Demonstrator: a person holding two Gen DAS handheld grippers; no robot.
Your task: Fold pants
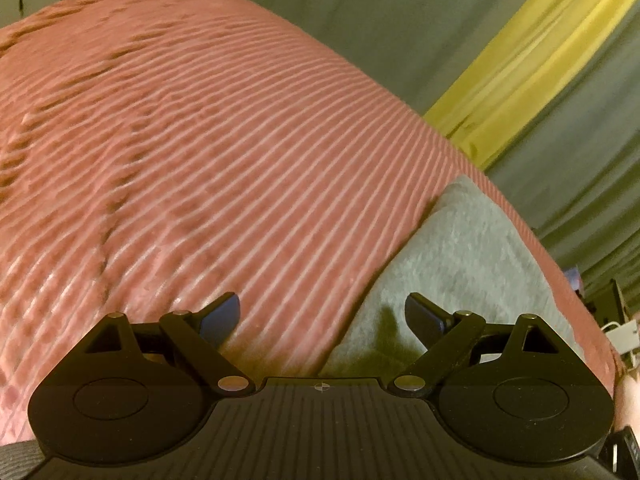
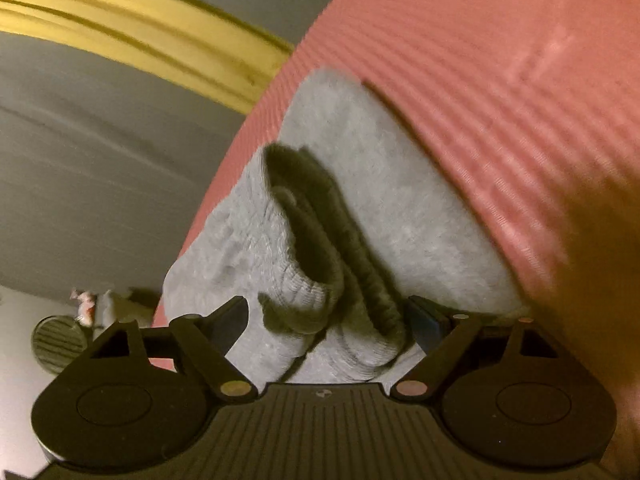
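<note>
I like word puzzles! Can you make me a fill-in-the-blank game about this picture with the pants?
1. The pants are the colour ____.
2. The pants lie on a ribbed ____ mat.
3. The right gripper is ____, with the stretchy waistband between its fingers.
4. The left gripper is open and holds ____.

Missing words: grey; pink; open; nothing

No text, label, brand, number or sign can be read in either wrist view. The only mark is a small crosshair symbol on the black body of the left gripper, and a like one, blurred, on the right gripper's body.
</note>
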